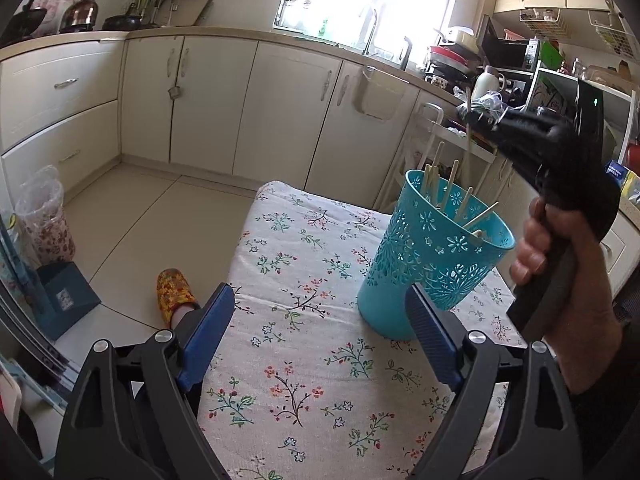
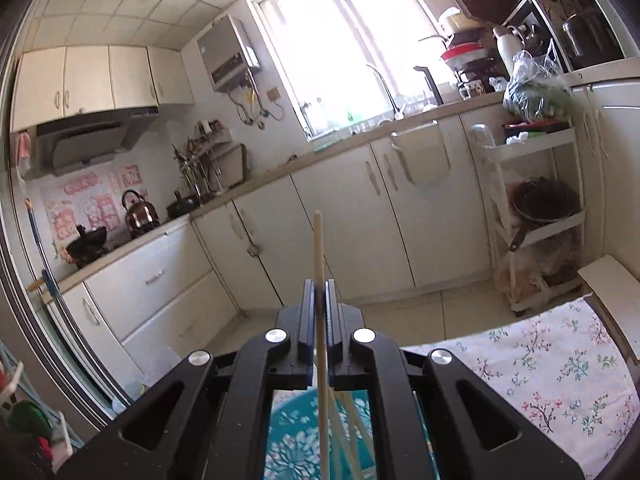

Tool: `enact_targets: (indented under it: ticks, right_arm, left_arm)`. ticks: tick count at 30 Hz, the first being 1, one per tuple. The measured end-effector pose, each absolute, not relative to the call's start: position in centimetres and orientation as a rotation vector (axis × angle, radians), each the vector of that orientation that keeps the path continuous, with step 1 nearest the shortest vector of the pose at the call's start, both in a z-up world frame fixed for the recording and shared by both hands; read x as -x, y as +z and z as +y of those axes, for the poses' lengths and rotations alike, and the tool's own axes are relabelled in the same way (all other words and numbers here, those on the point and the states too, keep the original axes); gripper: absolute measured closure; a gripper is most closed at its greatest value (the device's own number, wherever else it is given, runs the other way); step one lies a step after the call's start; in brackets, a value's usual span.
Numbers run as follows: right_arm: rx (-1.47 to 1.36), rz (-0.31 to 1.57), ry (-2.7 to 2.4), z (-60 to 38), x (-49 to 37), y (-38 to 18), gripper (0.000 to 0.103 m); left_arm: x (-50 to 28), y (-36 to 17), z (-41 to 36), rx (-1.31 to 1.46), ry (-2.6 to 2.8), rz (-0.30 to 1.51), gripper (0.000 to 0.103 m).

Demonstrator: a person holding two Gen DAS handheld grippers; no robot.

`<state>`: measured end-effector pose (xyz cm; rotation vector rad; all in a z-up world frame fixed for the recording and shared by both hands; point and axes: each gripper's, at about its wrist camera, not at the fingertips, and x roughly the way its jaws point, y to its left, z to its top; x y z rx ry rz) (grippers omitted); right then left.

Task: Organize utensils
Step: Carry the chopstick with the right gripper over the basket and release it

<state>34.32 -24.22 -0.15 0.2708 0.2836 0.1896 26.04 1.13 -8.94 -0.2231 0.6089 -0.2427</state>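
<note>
chopstick (image 2: 318, 248) pinched, right hand-held gripper (image 2: 319, 292) | above teal holder (image 1: 430, 256)

A floral tablecloth (image 1: 304, 360) covers the worktop, printed with small red and teal sprigs on a pale ground. Beyond it lies a beige tiled floor (image 1: 160, 216), where a foot in a yellow patterned slipper (image 1: 175, 287) stands near the cloth's left edge. Further left, a lined waste bin (image 1: 48, 220) stands by a dark blue box (image 1: 66, 298). Cream cabinets (image 1: 248, 108) run along the far wall under a counter, with a bright window (image 2: 340, 48) above it. At the far left a metal kettle (image 2: 138, 212) stands beside a black wok (image 2: 86, 242), under a range hood (image 2: 92, 140). A white rack (image 2: 536, 216) on the right holds a pan and bags.
</note>
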Motion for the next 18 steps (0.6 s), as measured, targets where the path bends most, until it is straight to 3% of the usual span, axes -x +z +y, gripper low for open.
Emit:
enact_targets:
  ticks: [5,8,11,18]
  right_arm:
    - [-0.238,0.368,0.213,-24.0,-33.0,-1.8,0.097]
    - [-0.25,0.395,0.227,-24.2,-30.3,-2.1,0.091]
    - [-0.284,0.426,0.238,-24.5,-27.0,-1.9,0.078]
    - [-0.364,0.52,0.169,-25.2,-19.0,-1.0,0.033]
  left_arm:
    - [-26.1,-8.9,0.7,0.218,-0.248,0.626,0.019]
    - [-25.6,-8.1,0.5,0.209,-0.24,0.631,0.015]
    - [-24.8,-7.0,0.3,0.188,-0.231,0.628,0.01]
    - [-20.8,-2.7,-0.3,0.073,-0.201,0.589,0.008]
